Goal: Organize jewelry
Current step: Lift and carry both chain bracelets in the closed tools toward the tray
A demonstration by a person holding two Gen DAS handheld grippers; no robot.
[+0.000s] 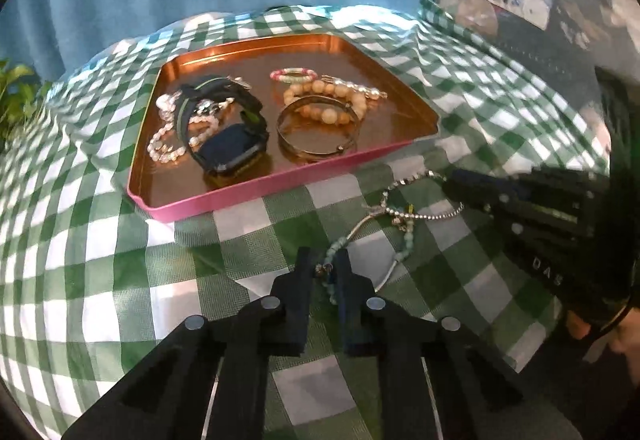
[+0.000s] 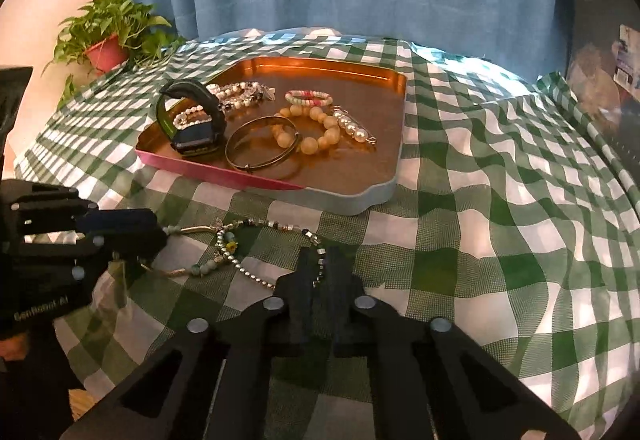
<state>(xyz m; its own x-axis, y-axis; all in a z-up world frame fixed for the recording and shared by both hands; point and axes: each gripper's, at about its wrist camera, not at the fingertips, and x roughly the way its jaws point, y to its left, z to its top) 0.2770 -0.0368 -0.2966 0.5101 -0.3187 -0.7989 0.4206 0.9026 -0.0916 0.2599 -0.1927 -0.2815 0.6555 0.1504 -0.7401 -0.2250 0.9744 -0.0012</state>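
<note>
Left gripper (image 1: 322,272) clamped on green-beaded bracelet (image 1: 406,236), lower centre. Right gripper (image 2: 320,268) clamped on silver chain (image 2: 276,226), below tray (image 2: 356,199).

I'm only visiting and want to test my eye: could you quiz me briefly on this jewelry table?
1. True or false: the watch lies inside the tray.
2. What does the left gripper pinch? A) green-bead bracelet B) bangle C) pearl pin
3. Fill in: the right gripper pinches a silver ____ lying on the checked cloth.
Key: 1 true; 2 A; 3 chain.
</note>
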